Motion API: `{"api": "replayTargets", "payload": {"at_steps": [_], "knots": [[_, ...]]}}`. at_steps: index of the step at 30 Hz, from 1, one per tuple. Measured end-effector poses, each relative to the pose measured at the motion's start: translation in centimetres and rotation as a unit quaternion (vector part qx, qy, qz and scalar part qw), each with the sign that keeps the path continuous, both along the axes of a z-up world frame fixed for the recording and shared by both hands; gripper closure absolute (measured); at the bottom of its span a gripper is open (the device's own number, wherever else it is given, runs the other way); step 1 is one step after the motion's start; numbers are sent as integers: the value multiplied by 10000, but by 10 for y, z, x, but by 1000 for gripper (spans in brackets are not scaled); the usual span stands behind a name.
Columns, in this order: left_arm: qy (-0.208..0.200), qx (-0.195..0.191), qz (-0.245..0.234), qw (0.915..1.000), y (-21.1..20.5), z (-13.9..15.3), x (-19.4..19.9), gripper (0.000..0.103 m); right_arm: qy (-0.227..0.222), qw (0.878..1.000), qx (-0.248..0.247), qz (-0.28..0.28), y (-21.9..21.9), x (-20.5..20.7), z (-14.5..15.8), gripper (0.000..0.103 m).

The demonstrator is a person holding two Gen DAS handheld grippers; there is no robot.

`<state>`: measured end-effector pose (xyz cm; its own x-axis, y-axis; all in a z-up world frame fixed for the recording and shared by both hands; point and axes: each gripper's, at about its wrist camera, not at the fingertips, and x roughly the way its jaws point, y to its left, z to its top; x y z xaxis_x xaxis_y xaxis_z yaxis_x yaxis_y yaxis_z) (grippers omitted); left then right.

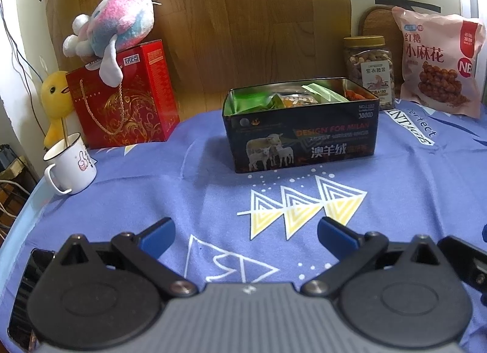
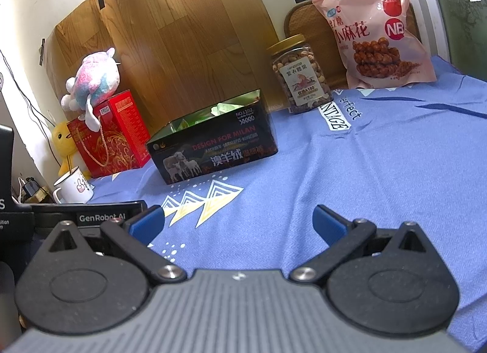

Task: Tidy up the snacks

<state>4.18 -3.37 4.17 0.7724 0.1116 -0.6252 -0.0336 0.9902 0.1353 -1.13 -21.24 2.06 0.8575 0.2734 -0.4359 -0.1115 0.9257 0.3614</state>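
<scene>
Tin box [image 1: 301,137] mid-cloth, bare tablecloth [image 1: 213,200] before both grippers, jaws spread wide, empty

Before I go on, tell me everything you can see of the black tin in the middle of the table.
The black tin is a rectangular, lidless metal box with a shiny inner wall. Its front shows sheep, "DESIGN FOR MILAN" and Chinese lettering. It stands upright on the blue cloth, filled with green and orange snack packets. Neither tongs touch it.

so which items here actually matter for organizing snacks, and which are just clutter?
Task items:
black tin of snack packets
nut jar
pink snack bag

Clutter:
plush toy
red gift box
yellow duck
white mug

Both grippers open, empty.
</scene>
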Motion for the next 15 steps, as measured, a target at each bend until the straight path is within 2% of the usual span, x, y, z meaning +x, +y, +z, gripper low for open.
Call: {"api": "replayTargets", "payload": {"at_steps": [8,15], "knots": [[103,-241,-46,9996,5,0,4,0,-20,10000,-26,10,1,0,1,0],[-86,-268,-119,9995,6,1,1,0,-10,10000,-69,2,3,1,1,0]]}}
